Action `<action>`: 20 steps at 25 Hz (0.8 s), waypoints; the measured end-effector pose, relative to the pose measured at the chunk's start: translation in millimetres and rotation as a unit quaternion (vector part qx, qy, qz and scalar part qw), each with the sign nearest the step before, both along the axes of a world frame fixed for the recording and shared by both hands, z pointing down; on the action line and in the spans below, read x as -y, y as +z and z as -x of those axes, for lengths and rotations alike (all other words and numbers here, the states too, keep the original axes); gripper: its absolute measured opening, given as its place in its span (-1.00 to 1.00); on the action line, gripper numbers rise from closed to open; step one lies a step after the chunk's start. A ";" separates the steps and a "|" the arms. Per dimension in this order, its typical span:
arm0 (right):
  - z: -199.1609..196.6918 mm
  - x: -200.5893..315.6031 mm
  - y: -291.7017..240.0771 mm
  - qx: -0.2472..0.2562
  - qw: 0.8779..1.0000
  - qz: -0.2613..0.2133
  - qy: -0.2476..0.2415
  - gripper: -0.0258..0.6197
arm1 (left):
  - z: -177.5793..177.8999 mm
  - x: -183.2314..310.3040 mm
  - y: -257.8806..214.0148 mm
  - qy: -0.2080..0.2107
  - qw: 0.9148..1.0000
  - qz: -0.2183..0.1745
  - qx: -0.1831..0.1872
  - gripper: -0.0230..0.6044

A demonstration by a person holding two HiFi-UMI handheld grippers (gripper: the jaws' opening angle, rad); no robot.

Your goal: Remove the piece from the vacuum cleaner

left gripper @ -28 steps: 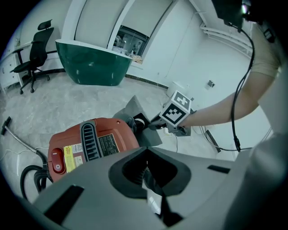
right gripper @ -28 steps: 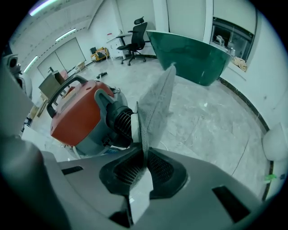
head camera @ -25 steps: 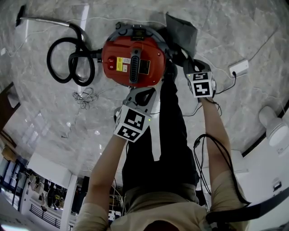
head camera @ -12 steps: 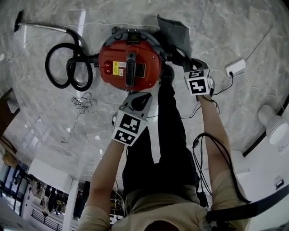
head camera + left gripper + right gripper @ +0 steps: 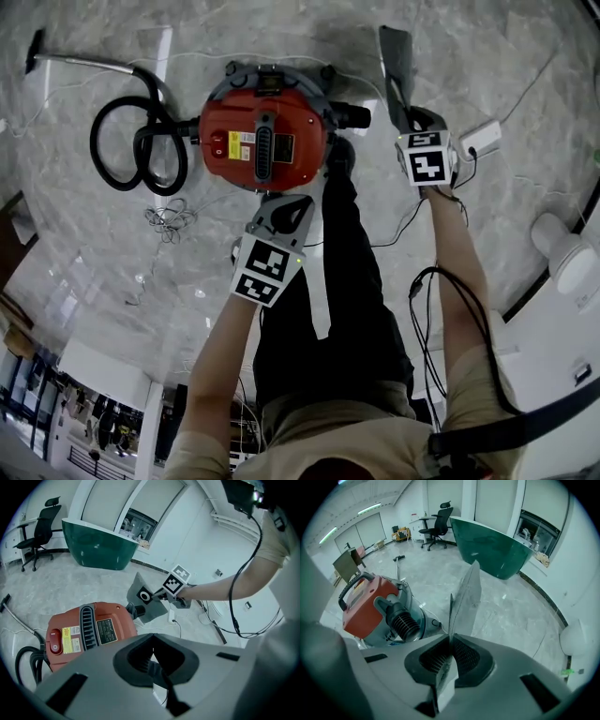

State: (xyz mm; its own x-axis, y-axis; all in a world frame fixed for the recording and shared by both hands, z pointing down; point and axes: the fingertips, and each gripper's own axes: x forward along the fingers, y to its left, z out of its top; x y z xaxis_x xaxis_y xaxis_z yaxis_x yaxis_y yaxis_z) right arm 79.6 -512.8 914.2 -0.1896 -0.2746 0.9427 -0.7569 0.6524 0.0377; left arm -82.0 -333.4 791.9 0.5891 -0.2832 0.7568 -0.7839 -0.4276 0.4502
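Where it lies coiled at far left, hose [image 5: 94,141]: runs into the side of the vacuum cleaner [image 5: 291,141]; not the part being pulled, no gripper on it.
vacuum cleaner: red drum upright on the floor, lid and handle on top; black port [image 5: 349,115] on its right side is bare, nothing plugged in.
left gripper [image 5: 151,639]: over the drum's near edge in the head view, jaws together, nothing between them; contact with the machine unclear.
piece [image 5: 396,56]: flat grey panel with a round black-ringed hole, held up to the right of the port, apart from the machine and off the floor.
right gripper [image 5: 450,641]: jaws pinched tight on the piece's lower edge; the piece stands up out of them.
task: removal looks done, since piece and port are separated; what's left, by my read, is carrying it clear and setting it down.
drum contents: lid closed, inside hidden, can't tell.
piece contents: looks like a dust bag, lies flat; whether anything is inside, can't tell.
socket block [image 5: 483,139]: white, on the floor right of the right gripper, cable attached; not involved.
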 end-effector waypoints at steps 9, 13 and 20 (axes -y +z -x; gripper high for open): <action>-6.7 17.9 -55.3 0.116 0.985 0.024 0.128 -0.84 | 26.6 14.2 -39.4 -0.018 0.999 -0.030 0.018 -0.92; -11.3 18.1 -101.1 0.153 0.973 0.015 0.172 -0.84 | 34.9 20.5 -73.0 -0.011 0.999 -0.044 0.019 -0.92; 8.8 -1.7 -185.9 0.181 0.964 0.009 0.195 -0.84 | 54.0 23.4 -150.8 -0.022 0.995 -0.091 0.015 -0.92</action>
